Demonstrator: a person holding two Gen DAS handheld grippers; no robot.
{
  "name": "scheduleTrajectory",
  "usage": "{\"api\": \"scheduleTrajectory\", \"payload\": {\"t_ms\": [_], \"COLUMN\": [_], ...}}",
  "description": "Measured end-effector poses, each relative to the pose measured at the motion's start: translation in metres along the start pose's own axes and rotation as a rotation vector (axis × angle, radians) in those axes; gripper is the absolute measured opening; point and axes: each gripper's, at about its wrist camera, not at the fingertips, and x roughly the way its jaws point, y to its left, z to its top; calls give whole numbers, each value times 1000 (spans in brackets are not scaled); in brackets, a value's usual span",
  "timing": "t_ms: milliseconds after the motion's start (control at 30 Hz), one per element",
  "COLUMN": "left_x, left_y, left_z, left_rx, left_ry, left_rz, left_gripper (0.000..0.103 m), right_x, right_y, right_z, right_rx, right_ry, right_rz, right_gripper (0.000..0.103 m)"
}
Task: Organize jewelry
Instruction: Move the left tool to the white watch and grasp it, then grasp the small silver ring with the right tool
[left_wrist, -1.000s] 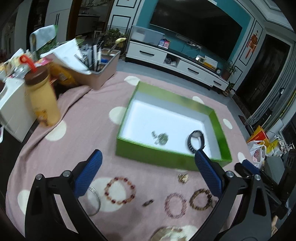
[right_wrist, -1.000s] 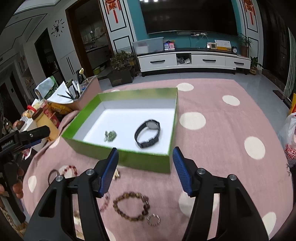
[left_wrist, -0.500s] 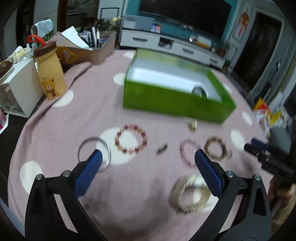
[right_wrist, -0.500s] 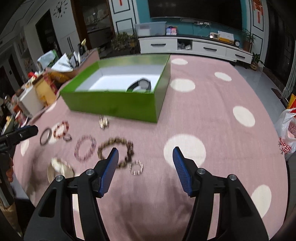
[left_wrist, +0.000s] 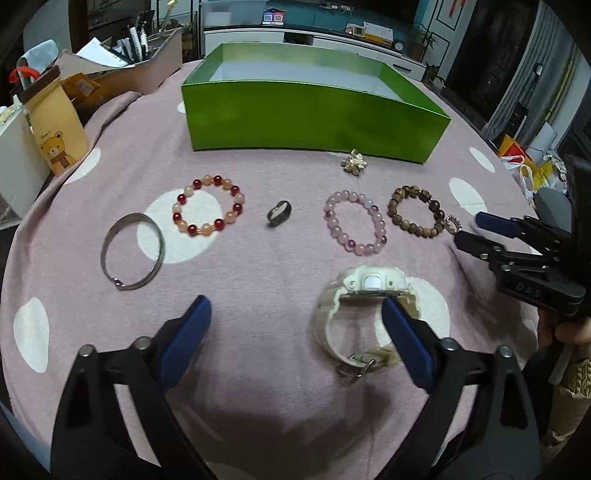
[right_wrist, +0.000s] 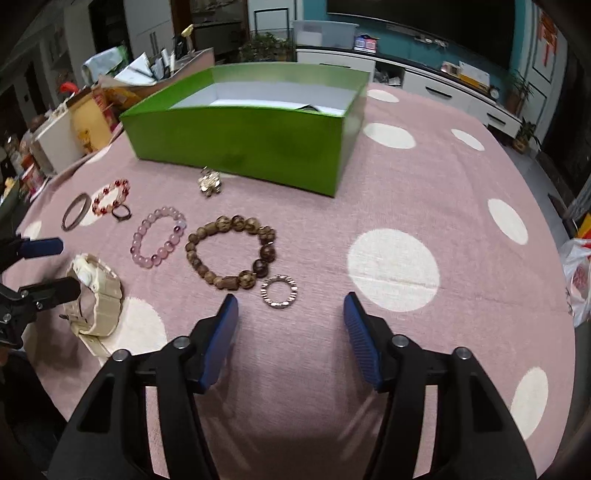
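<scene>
Jewelry lies on the pink dotted cloth in front of the green box (left_wrist: 314, 118) (right_wrist: 240, 144). My left gripper (left_wrist: 295, 314) (right_wrist: 70, 266) is low over the cloth, jaws wide and closing. Its right finger overlaps the white watch (left_wrist: 369, 282) (right_wrist: 107, 295), and the pads are not pressing on it. My right gripper (right_wrist: 290, 306) (left_wrist: 469, 230) is also closing, with nothing held. The small silver ring (right_wrist: 279, 291) (left_wrist: 453, 223) lies just ahead of its fingertips. A brown bead bracelet (right_wrist: 223, 223) (left_wrist: 417, 229) and a pink bead bracelet (right_wrist: 164, 213) (left_wrist: 334, 221) lie beside it.
A red-and-peach bracelet (left_wrist: 218, 223), a silver bangle (left_wrist: 131, 251), a dark ring (left_wrist: 279, 213) and a gold brooch (left_wrist: 354, 162) lie further left. A yellow bear bottle (left_wrist: 55, 125) and a pen-filled carton (left_wrist: 136, 62) crowd the left edge. Bags (right_wrist: 580, 273) sit off the right edge.
Both grippers have come down and pulled back from the box toward the jewelry row. The box's inside has dropped out of sight. Both pairs of jaws have narrowed a little.
</scene>
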Motion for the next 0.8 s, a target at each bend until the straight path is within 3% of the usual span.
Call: {"api": "scheduleTrajectory", "payload": {"t_ms": [200, 400, 500, 567, 733, 800], "left_x": [8, 14, 15, 16, 17, 17], "left_y": [-6, -10, -11, -8, -6, -7], "left_z": [1, 4, 6, 7, 8, 8], "left_rx": [6, 11, 1, -18, -27, -25], "left_ry": [24, 35, 30, 30, 34, 33], "left_rz": [5, 0, 7, 7, 7, 11], "left_gripper": [77, 55, 39, 23, 9, 9], "right_x": [6, 8, 8, 9, 8, 7], "right_y": [4, 3, 2, 2, 2, 0], "right_z": [3, 6, 6, 6, 6, 5], "right_rx": [-12, -6, -1, -1, 0, 6], "right_ry": [-3, -9, -11, -12, -13, -16], "right_rz": [9, 15, 15, 13, 11, 8], "right_gripper": [38, 23, 21, 21, 21, 21]}}
